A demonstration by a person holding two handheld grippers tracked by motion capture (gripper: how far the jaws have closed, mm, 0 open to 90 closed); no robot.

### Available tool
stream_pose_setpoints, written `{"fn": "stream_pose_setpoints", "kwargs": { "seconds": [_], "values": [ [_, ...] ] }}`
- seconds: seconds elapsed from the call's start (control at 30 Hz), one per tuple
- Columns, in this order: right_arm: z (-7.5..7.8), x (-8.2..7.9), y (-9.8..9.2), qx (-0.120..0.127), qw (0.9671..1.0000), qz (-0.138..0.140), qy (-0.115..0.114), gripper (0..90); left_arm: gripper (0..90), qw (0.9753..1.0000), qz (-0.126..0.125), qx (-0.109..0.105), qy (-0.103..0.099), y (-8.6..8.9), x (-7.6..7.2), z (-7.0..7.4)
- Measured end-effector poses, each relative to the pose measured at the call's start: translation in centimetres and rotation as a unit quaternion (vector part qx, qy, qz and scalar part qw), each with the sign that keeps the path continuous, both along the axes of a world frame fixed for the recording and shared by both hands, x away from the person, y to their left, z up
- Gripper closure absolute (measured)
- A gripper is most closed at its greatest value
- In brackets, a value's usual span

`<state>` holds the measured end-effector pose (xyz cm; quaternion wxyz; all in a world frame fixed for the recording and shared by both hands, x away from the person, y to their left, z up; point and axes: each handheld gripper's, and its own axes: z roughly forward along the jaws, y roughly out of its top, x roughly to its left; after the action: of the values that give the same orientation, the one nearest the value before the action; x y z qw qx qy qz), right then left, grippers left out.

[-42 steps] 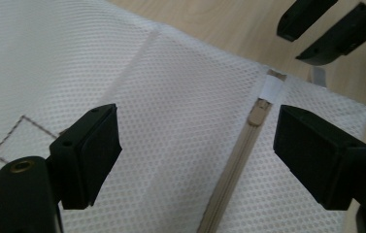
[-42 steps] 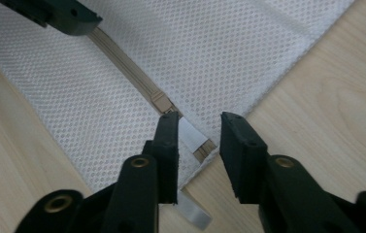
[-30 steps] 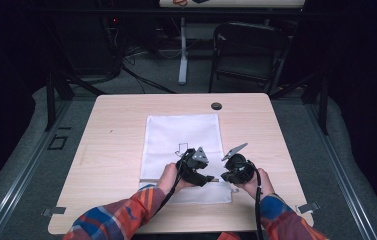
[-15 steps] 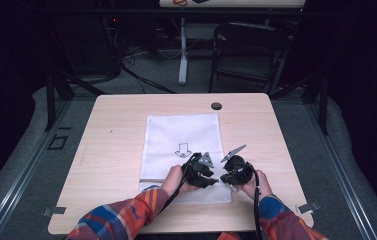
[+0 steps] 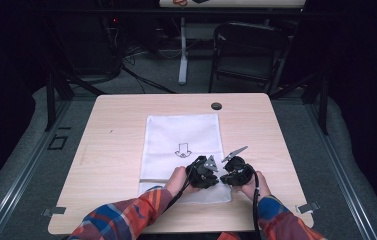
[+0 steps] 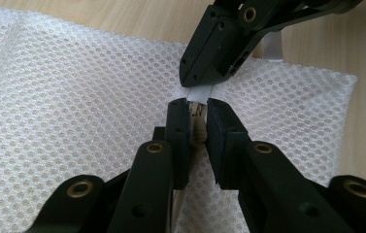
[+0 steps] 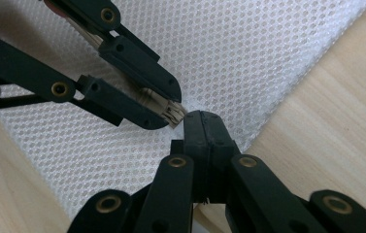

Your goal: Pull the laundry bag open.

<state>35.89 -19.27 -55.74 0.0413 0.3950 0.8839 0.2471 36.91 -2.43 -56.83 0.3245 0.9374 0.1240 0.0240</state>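
the left gripper (image 6: 197,116) has its jaws drawn in narrow around a beige toggle (image 6: 199,130) on the mesh bag (image 6: 74,97). at its 12 o'clock, nearly touching, the right gripper (image 6: 190,82) pinches a white strip (image 6: 201,92) of the bag, jaws pressed together. in the high view both grippers meet over the bag's near right part, toward 5 o'clock on the table (image 5: 116,115), with the left gripper (image 5: 207,169) just beside the right gripper (image 5: 228,167).
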Motion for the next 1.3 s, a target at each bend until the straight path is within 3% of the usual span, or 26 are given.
{"fn": "stream_pose_setpoints", "kwargs": {
  "seconds": [0.13, 0.37, 0.43, 0.47, 0.5, 0.6, 0.67, 0.7, 0.73, 0.83, 0.9, 0.93, 1.03, 1.3],
  "values": [
    [-0.1, -0.1, -0.1, 0.006, 0.9999, -0.011, 0.001, 90.0, 76.1, 1.0, 0.001, 0.007, -0.004, -0.3, -0.1, 0.0],
    [0.0, -0.2, 0.1, -0.003, 0.9999, -0.012, -0.003, 90.0, 81.7, 0.9999, 0.01, 0.0, 0.006, -0.1, 0.0, 0.0],
    [-0.3, -0.5, 0.5, 0.019, 0.9993, -0.032, -0.012, 90.0, 82.0, 0.9999, 0.01, 0.001, 0.007, 0.0, 0.1, 0.1],
    [0.0, -0.3, 0.3, -0.01, 0.9999, -0.012, -0.007, 90.0, 82.0, 0.9999, 0.009, 0.0, 0.012, 0.1, 0.2, 0.1],
    [0.1, -0.3, 0.4, -0.014, 0.9998, -0.01, -0.008, 90.0, 82.0, 0.9999, 0.011, 0.002, 0.012, 0.1, 0.3, 0.2],
    [0.1, -0.3, 0.4, -0.014, 0.9998, -0.011, -0.007, 90.0, 82.1, 0.9998, 0.01, 0.003, 0.015, 0.1, 0.3, 0.3],
    [-0.3, -0.5, 0.5, 0.008, 0.9994, -0.03, -0.018, 90.0, 82.1, 0.9998, 0.012, 0.004, 0.017, 0.2, 0.4, 0.4],
    [-0.3, -0.5, 0.5, 0.008, 0.9994, -0.03, -0.018, 90.0, 82.1, 0.9998, 0.012, 0.004, 0.017, 0.2, 0.4, 0.4],
    [0.1, -0.3, 0.4, -0.013, 0.9998, -0.014, -0.007, 90.0, 82.1, 0.9998, 0.012, 0.005, 0.018, 0.3, 0.3, 0.4],
    [0.1, -0.3, 0.4, -0.013, 0.9998, -0.014, -0.007, 90.0, 82.2, 0.9998, 0.01, 0.004, 0.017, 0.3, 0.3, 0.4],
    [-0.3, -0.5, 0.5, 0.01, 0.9992, -0.035, -0.017, 90.0, 82.2, 0.9998, 0.009, 0.004, 0.015, 0.3, 0.4, 0.4],
    [0.1, -0.3, 0.3, -0.011, 0.9998, -0.016, -0.006, 90.0, 82.2, 0.9998, 0.009, 0.004, 0.016, 0.3, 0.3, 0.3],
    [0.0, -0.3, 0.3, -0.005, 0.9999, -0.016, -0.003, 90.0, 82.3, 0.9999, 0.008, 0.009, 0.01, 0.4, 0.3, 0.5],
    [0.1, -0.3, 0.3, -0.012, 0.9998, -0.018, -0.006, 90.0, 82.1, 0.9994, 0.014, 0.016, 0.027, 1.8, 0.8, 0.9]
  ]
}}
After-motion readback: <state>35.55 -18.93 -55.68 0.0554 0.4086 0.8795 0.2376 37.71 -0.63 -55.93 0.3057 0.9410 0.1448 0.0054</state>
